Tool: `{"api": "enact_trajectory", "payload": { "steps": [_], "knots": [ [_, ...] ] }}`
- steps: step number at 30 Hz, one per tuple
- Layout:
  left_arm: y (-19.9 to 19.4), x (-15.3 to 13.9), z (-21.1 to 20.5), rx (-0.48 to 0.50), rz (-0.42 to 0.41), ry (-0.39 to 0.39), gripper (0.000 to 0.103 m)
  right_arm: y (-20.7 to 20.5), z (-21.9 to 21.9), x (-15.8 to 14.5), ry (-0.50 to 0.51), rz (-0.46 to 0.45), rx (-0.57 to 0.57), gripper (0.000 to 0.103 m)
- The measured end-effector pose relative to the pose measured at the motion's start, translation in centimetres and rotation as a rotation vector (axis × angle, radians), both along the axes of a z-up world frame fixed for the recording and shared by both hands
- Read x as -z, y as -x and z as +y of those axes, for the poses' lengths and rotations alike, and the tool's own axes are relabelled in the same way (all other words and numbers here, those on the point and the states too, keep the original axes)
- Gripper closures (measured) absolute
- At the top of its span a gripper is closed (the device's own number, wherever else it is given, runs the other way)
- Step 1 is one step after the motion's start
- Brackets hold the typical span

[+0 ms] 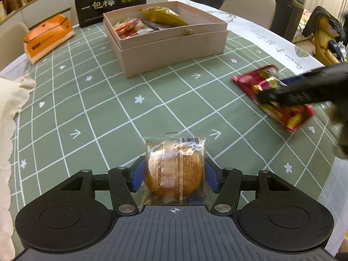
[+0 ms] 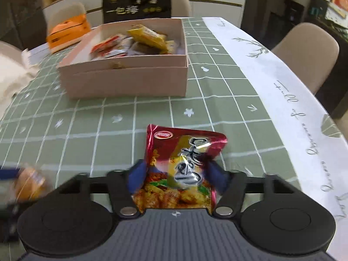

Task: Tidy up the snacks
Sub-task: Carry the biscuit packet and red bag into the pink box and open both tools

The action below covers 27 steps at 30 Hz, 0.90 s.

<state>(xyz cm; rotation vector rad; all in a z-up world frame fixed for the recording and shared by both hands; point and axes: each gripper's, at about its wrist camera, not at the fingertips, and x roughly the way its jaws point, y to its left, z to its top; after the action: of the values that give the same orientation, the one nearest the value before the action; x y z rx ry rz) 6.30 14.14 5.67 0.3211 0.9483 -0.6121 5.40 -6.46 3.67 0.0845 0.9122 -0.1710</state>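
My left gripper (image 1: 174,177) is shut on a clear-wrapped round golden cake (image 1: 174,171), held over the green checked tablecloth. My right gripper (image 2: 177,178) is shut on a red snack packet (image 2: 182,169); the packet also shows at the right of the left wrist view (image 1: 271,95), with the black gripper fingers (image 1: 282,93) on it. The wrapped cake appears blurred at the lower left of the right wrist view (image 2: 30,184). A pink open box (image 1: 174,47) holds several snack packets, a yellow one (image 1: 163,16) on top; the box also shows in the right wrist view (image 2: 130,80).
An orange packet (image 1: 47,37) and a black bag with gold print (image 1: 108,0) lie behind the box. Cream cloth (image 1: 10,108) is at the table's left edge. Beige chairs (image 1: 250,6) stand around the table. A white runner (image 2: 282,97) covers the right side.
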Motion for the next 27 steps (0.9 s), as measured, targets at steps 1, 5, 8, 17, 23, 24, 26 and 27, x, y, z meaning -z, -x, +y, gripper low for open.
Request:
{"api": "enact_trajectory", "payload": {
  "steps": [1, 5, 8, 17, 23, 24, 26, 27],
  "knots": [
    [0.0, 0.0, -0.1, 0.003, -0.002, -0.004, 0.040, 0.8, 0.2, -0.3, 0.014, 0.005, -0.011, 0.050],
    [0.0, -0.1, -0.1, 0.005, 0.003, 0.006, 0.043, 4.3, 0.2, -2.0, 0.025, -0.022, -0.018, 0.069],
    [0.1, -1.0, 0.9, 0.000, 0.010, 0.122, 0.043, 6.3, -0.8, -3.7, -0.035, -0.055, 0.015, 0.072],
    [-4.9, -13.7, -0.5, -0.058, -0.254, 0.431, 0.043, 10.6, -3.2, -6.9, -0.164, -0.160, 0.087, 0.072],
    [-15.4, -12.8, -5.1, -0.145, -0.083, 0.503, 0.044, 11.0, -2.7, -9.5, -0.154, -0.217, 0.073, 0.072],
    [-15.7, -12.4, -4.6, -0.163, -0.091, 0.546, 0.044, 11.1, -2.7, -9.9, -0.148, -0.222, 0.077, 0.072],
    [-15.0, -12.2, -3.6, -0.168, -0.127, 0.587, 0.044, 11.6, -2.9, -10.6, -0.143, -0.235, 0.091, 0.072],
    [-14.4, -12.1, -2.9, -0.167, -0.138, 0.597, 0.044, 11.8, -3.1, -10.9, -0.146, -0.241, 0.096, 0.072]
  ]
}}
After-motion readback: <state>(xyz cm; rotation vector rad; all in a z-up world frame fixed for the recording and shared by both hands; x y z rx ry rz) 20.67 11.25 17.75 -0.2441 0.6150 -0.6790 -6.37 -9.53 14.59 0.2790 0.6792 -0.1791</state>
